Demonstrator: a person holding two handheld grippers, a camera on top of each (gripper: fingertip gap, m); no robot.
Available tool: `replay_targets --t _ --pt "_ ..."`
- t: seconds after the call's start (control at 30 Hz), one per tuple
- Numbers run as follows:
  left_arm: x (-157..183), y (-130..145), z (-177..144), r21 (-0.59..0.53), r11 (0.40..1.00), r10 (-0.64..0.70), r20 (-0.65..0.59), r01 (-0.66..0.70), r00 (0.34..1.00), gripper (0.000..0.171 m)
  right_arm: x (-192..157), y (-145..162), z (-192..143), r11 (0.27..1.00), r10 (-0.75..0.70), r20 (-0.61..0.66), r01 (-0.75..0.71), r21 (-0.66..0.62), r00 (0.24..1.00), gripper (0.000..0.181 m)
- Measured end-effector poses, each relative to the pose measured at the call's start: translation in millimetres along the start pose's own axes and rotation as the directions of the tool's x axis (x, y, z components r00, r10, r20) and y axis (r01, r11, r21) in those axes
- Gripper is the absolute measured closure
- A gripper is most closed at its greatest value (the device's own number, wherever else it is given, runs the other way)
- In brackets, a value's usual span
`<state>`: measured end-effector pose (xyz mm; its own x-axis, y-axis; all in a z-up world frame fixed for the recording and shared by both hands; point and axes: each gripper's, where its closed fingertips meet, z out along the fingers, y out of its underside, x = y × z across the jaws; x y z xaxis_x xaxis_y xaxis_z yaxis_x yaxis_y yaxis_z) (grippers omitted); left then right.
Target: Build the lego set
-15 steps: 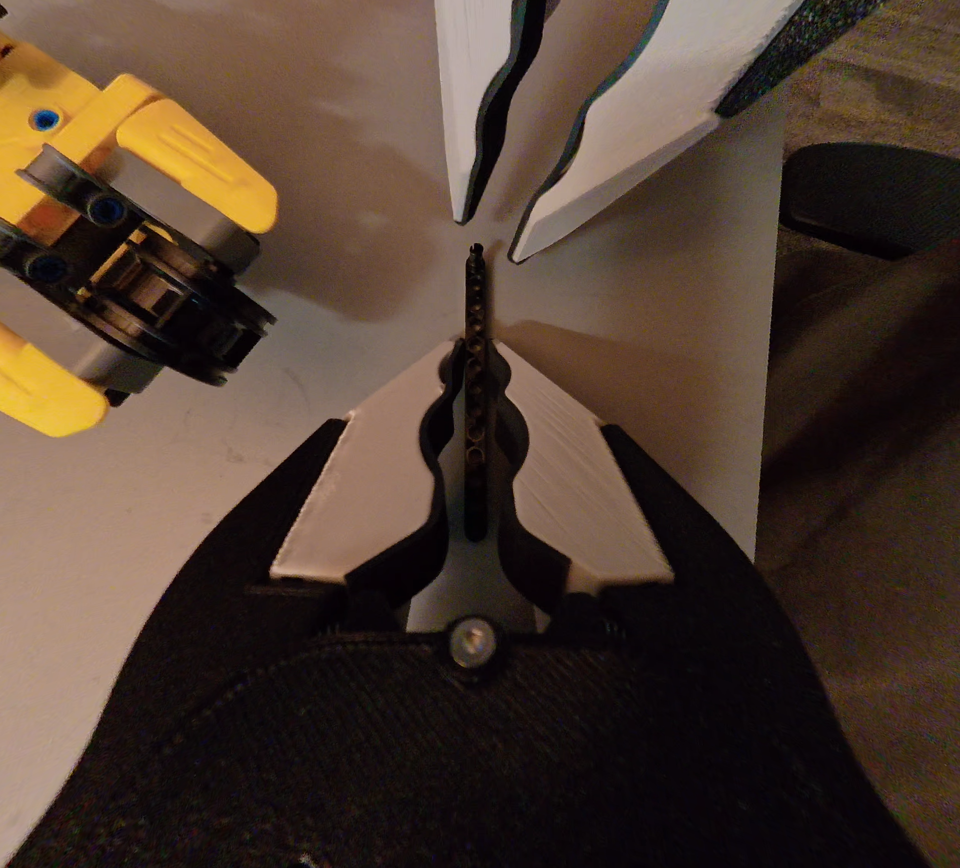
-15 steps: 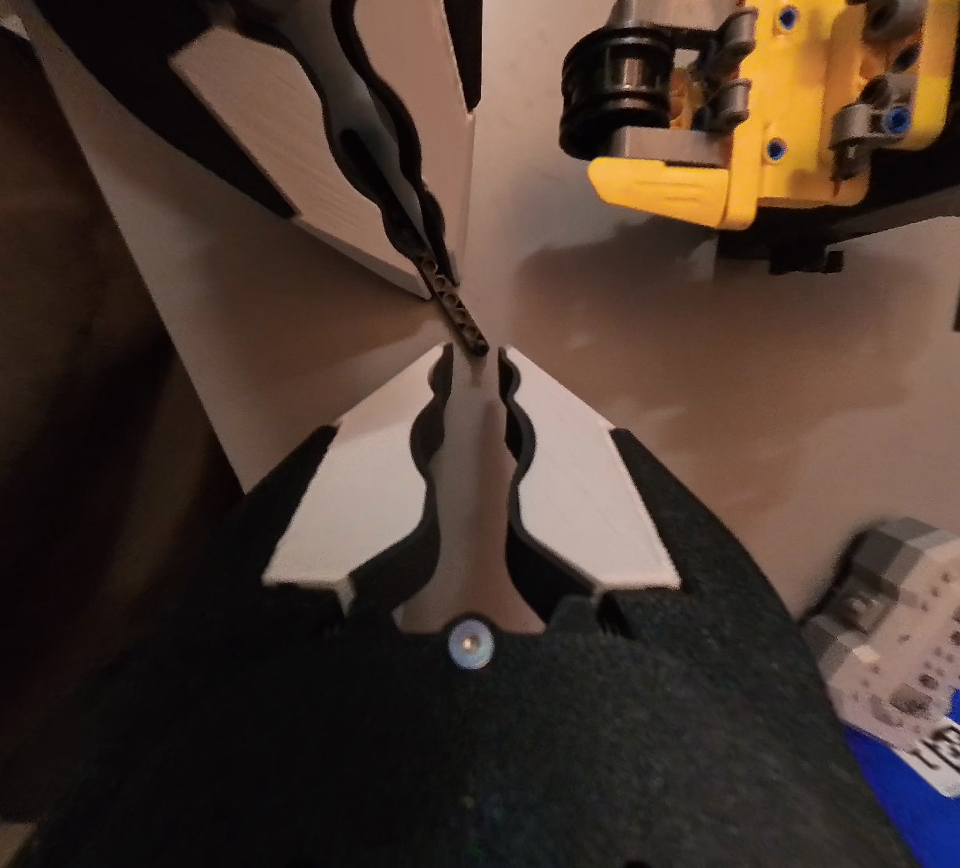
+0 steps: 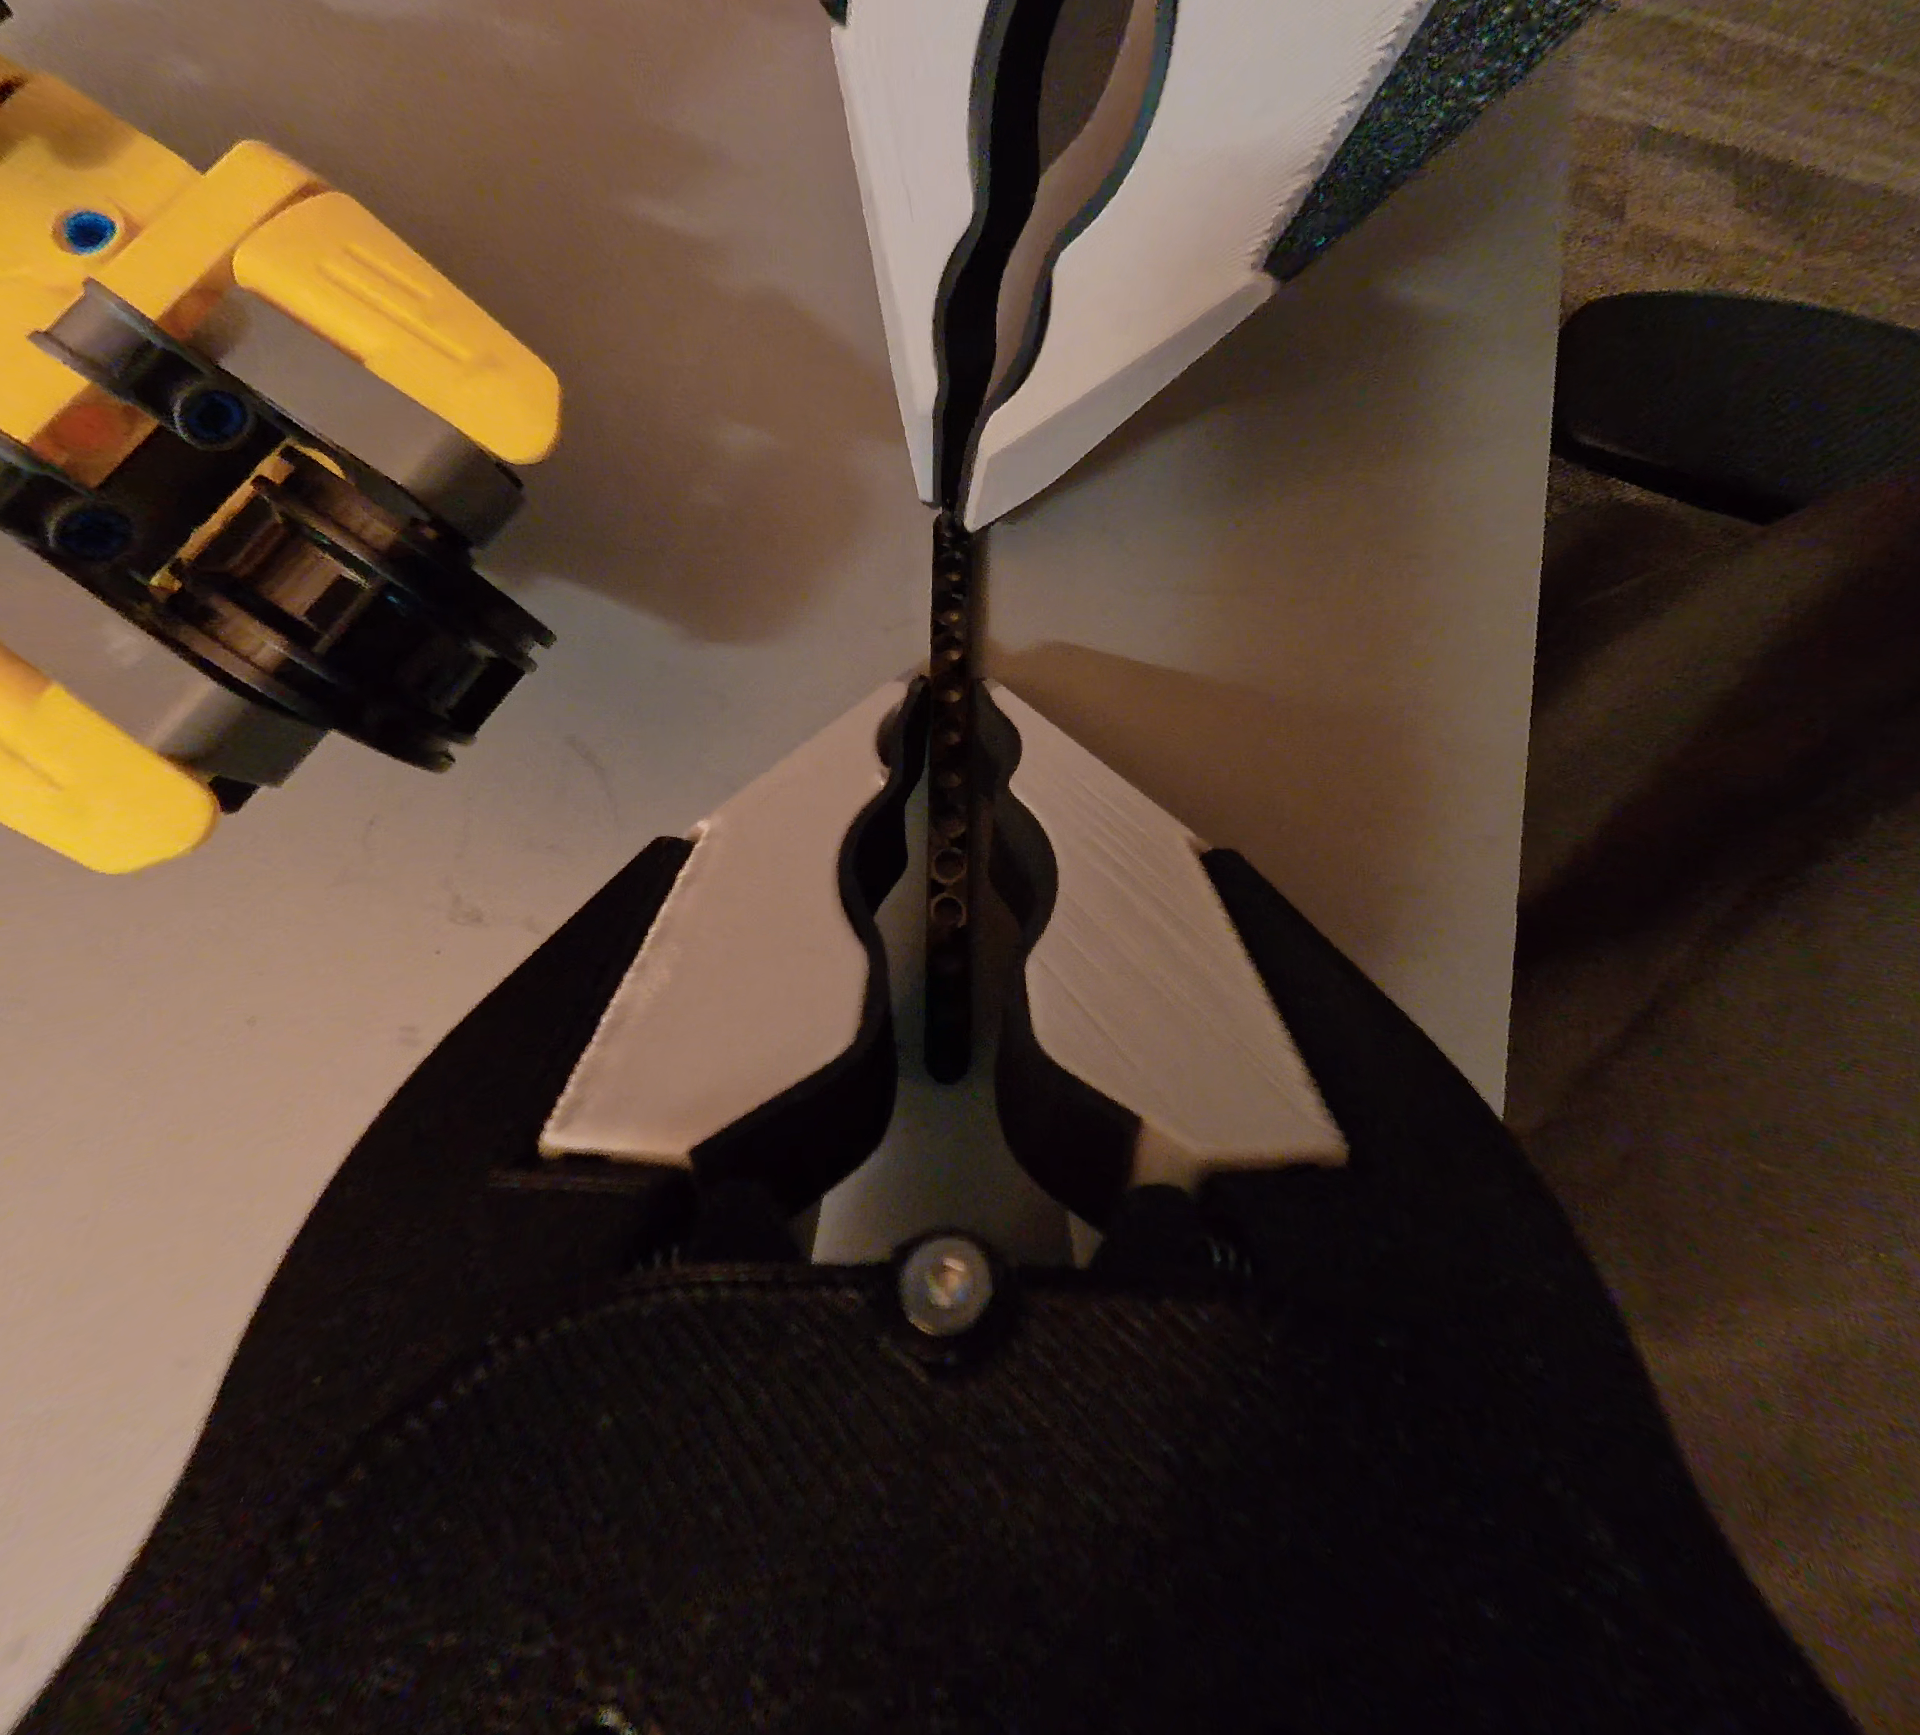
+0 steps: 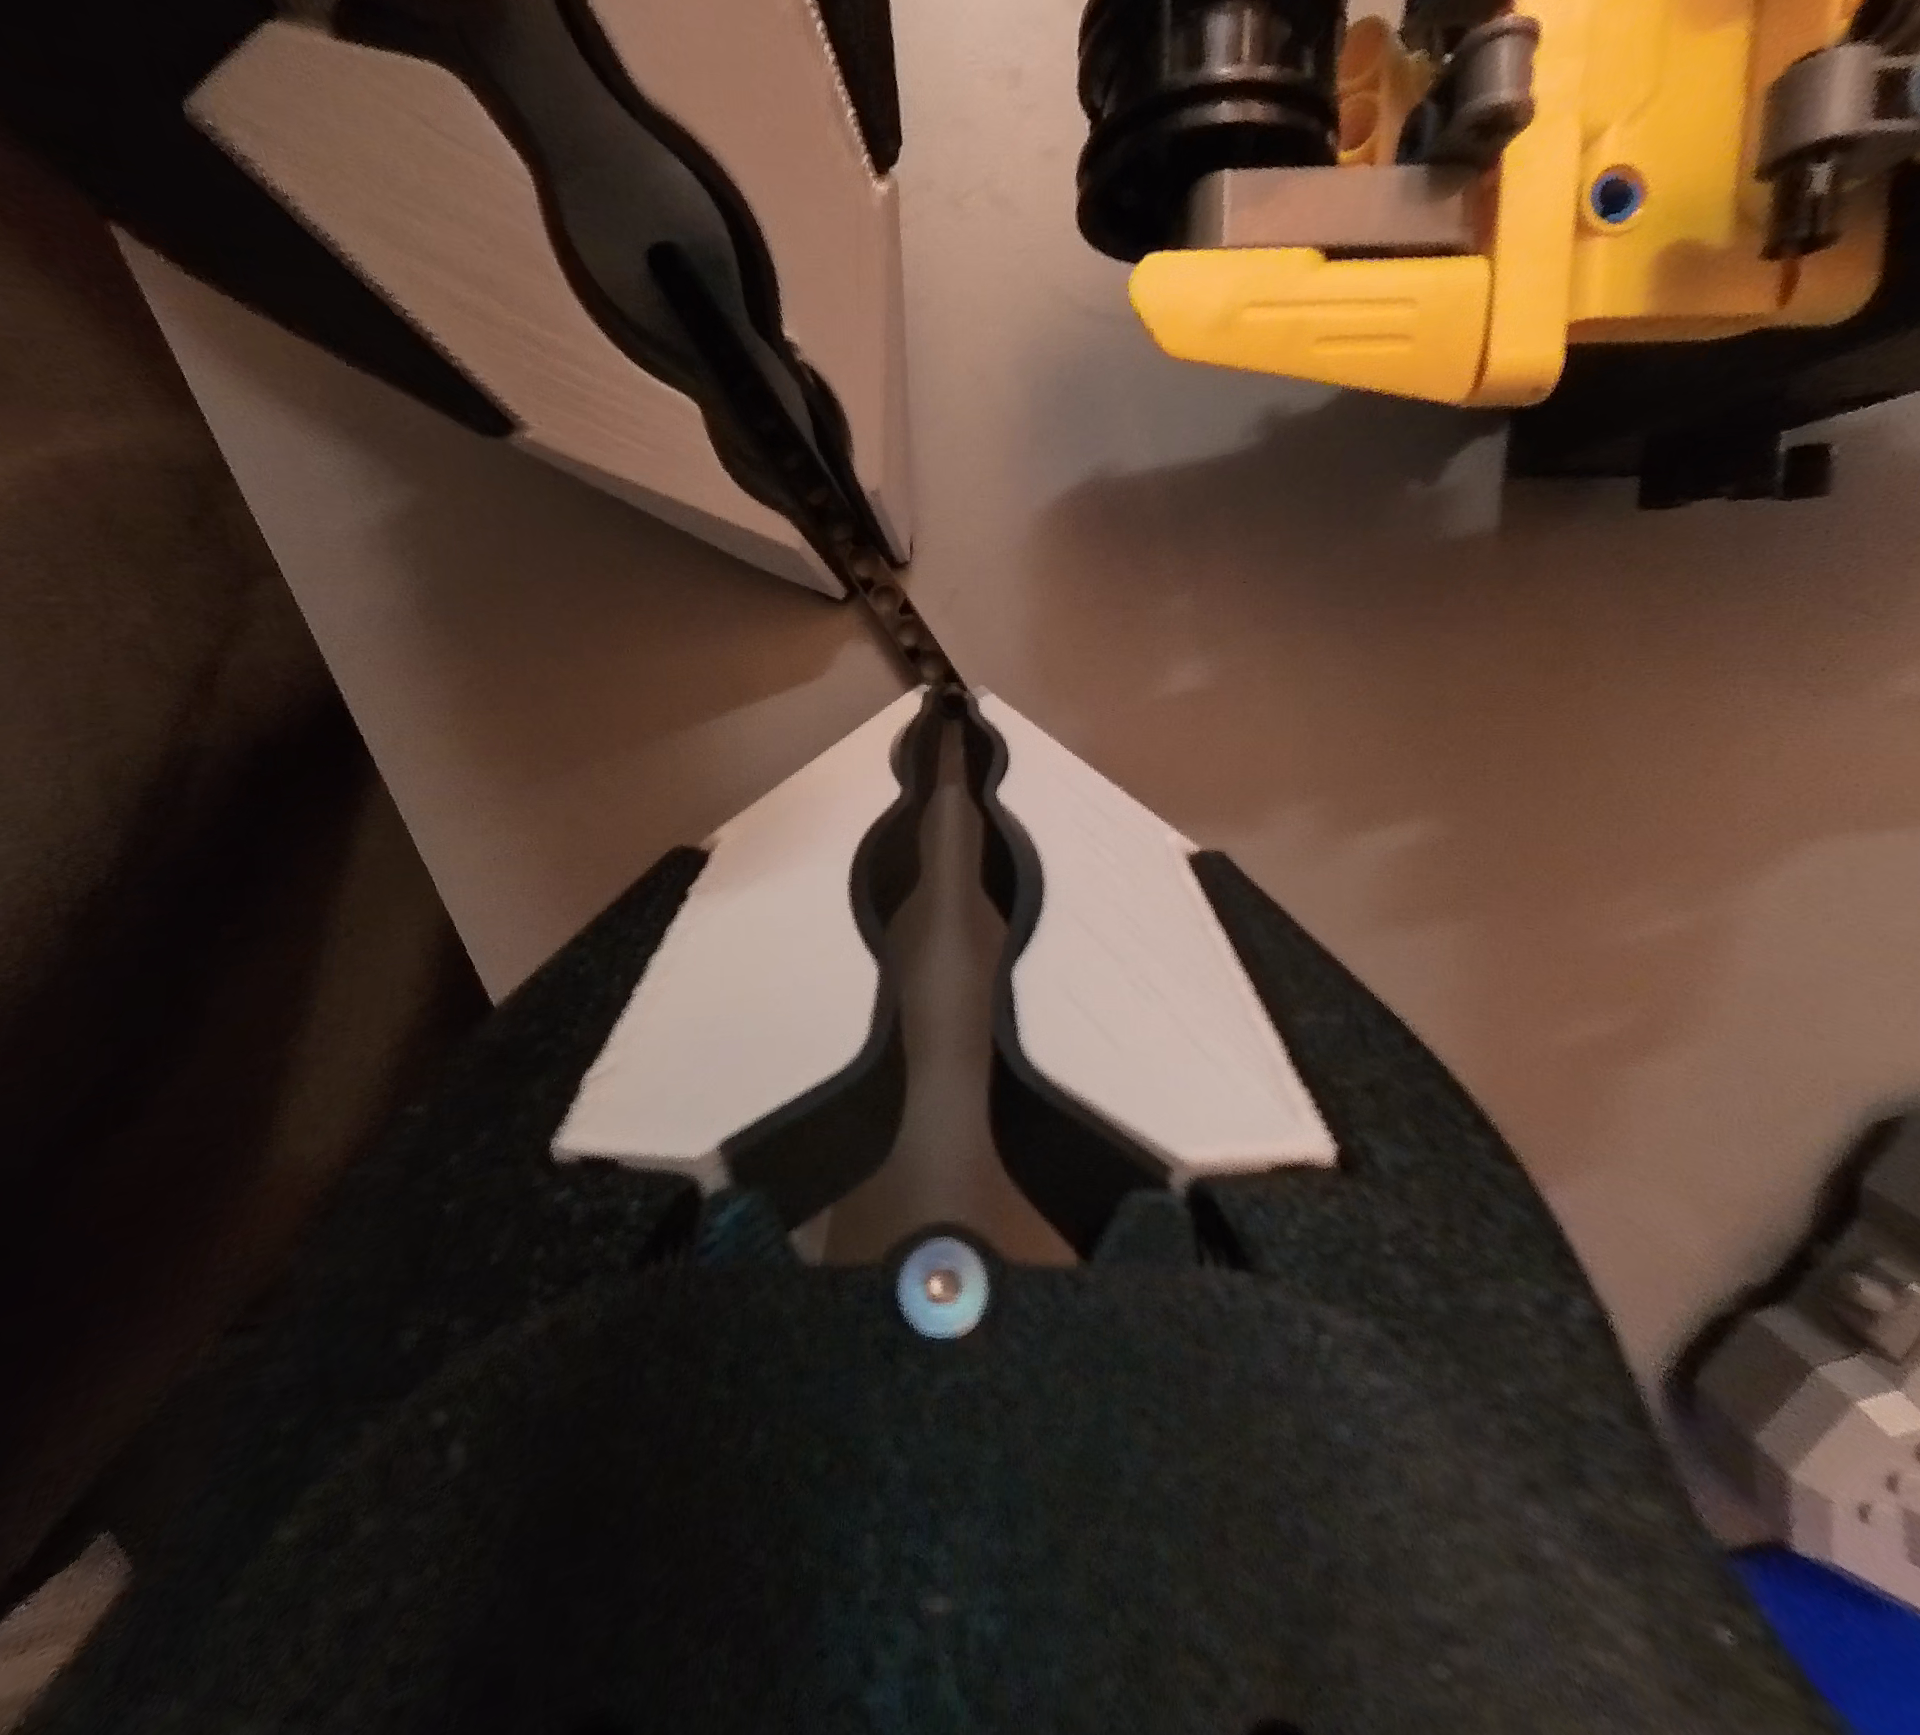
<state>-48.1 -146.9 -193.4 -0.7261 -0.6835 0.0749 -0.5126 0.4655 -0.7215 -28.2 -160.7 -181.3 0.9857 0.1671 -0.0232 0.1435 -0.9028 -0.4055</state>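
Beam [image 3: 954,771], thin, black and lined with holes, sits clamped between the fingers of the left tool [image 3: 951,698], its long axis running straight ahead so the far end meets the tips of the right tool [image 4: 948,696], which pinch that end above the pale tabletop [image 3: 364,1010]. The yellow and grey brick model [image 3: 208,522] lies well to the left of the beam. Only the right wrist view shows a grey block assembly [image 4: 1808,1394] near the tabletop's corner.
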Motion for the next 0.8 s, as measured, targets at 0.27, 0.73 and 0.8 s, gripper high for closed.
replay_targets --t 0.27,0.73,0.8 --pt "0 0 0 0.0 1.0 -0.002 -0.002 0.002 1.0 0.169 0 1 2 1.0 -0.014 -0.016 0.014 -0.006 1.0 0.179" --pt "2 0 1 -0.002 1.0 -0.01 -0.023 0.01 1.0 0.166 -7 6 -2 0.996 0.059 -0.077 -0.054 0.074 0.995 0.177" --pt "4 0 0 0.001 1.0 -0.007 -0.041 0.007 0.999 0.156 -10 8 -1 0.992 0.088 -0.037 -0.084 0.093 0.995 0.162"
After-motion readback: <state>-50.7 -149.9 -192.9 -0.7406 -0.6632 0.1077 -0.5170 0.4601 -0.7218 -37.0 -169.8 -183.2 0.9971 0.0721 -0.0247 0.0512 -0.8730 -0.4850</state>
